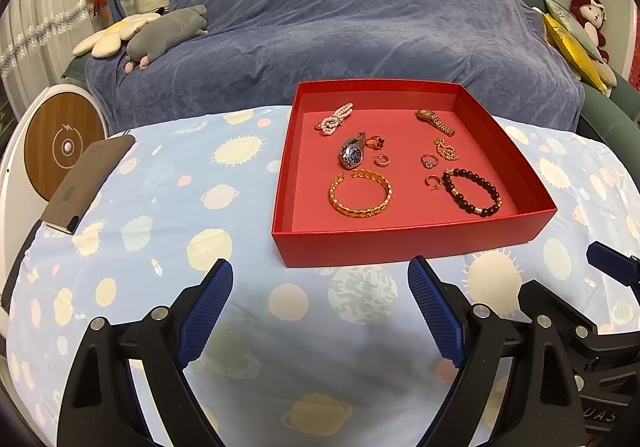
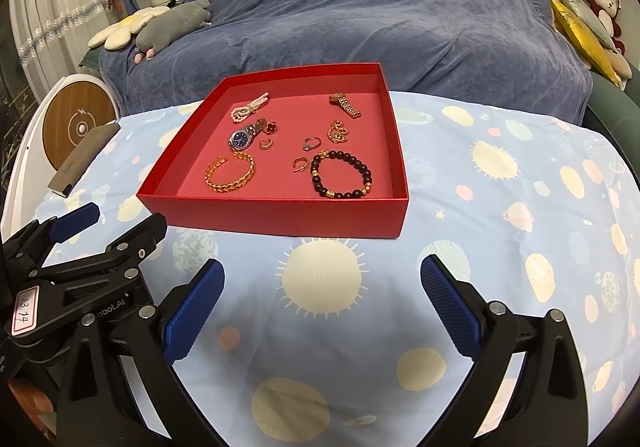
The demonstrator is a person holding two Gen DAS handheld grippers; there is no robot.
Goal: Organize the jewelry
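Observation:
A red open box [image 1: 400, 245] [image 2: 280, 217] stands on the planet-print cloth. Inside lie a pearl bracelet [image 1: 334, 119], a blue-faced silver watch [image 1: 352, 155], a gold watch [image 1: 434, 121], a gold cuff bangle [image 1: 360, 193] [image 2: 230, 173], a black bead bracelet [image 1: 472, 191] [image 2: 342, 175], a gold chain [image 1: 446, 151] and several rings. My left gripper [image 1: 320, 311] is open and empty, in front of the box. My right gripper [image 2: 320, 307] is open and empty, in front of the box's right corner. The left gripper also shows in the right wrist view [image 2: 116, 223].
A dark flat case [image 1: 86, 185] lies at the table's left edge. A round wooden-faced device [image 1: 60, 147] stands left of the table. A blue-covered sofa [image 1: 340, 27] with plush toys sits behind. The right gripper's finger shows in the left wrist view [image 1: 612, 261].

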